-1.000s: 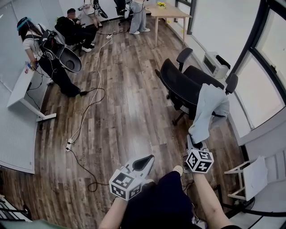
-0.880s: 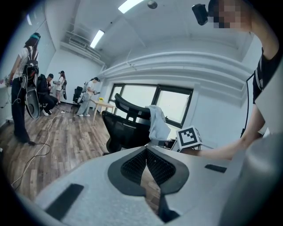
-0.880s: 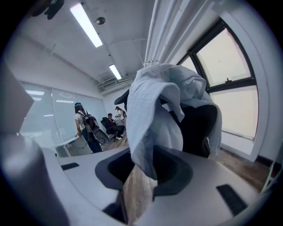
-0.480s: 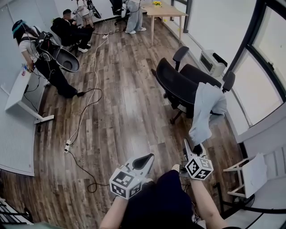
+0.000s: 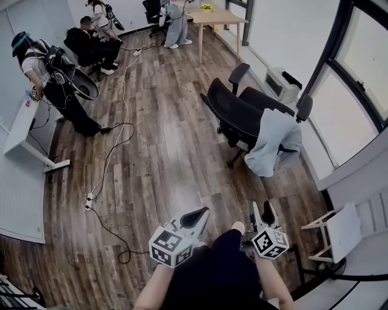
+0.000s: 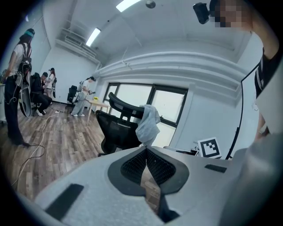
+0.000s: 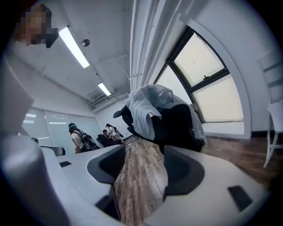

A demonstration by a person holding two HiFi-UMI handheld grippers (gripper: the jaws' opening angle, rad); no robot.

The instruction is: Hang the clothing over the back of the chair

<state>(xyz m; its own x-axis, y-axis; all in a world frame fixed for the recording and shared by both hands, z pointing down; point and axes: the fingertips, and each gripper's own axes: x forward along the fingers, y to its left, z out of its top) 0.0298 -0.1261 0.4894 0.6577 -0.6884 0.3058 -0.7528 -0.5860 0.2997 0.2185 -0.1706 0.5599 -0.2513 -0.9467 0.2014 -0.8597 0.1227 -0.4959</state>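
A light grey-blue garment (image 5: 271, 140) lies draped over the back of a black office chair (image 5: 236, 115). It also shows in the left gripper view (image 6: 148, 123) and the right gripper view (image 7: 143, 108), hanging over the chair's top edge (image 7: 179, 123). My right gripper (image 5: 262, 210) is close to my body, well short of the chair. Its jaws have just opened and stand wide apart (image 7: 145, 150) with only floor showing between them. My left gripper (image 5: 197, 217) is held low at the left, pads meeting at the tip (image 6: 146, 150), holding nothing.
Several people stand or sit at the far left (image 5: 57, 79). A wooden table (image 5: 221, 15) is at the back. Cables (image 5: 115, 151) trail across the wood floor. A white desk (image 5: 27, 121) is at the left, a white rack (image 5: 336, 230) at the right, and a small appliance (image 5: 282, 85) by the wall.
The right gripper let go of the garment's lower end and drew back toward me. The garment, earlier stretched down to the gripper, now hangs shorter on the chair back. Left gripper unchanged.
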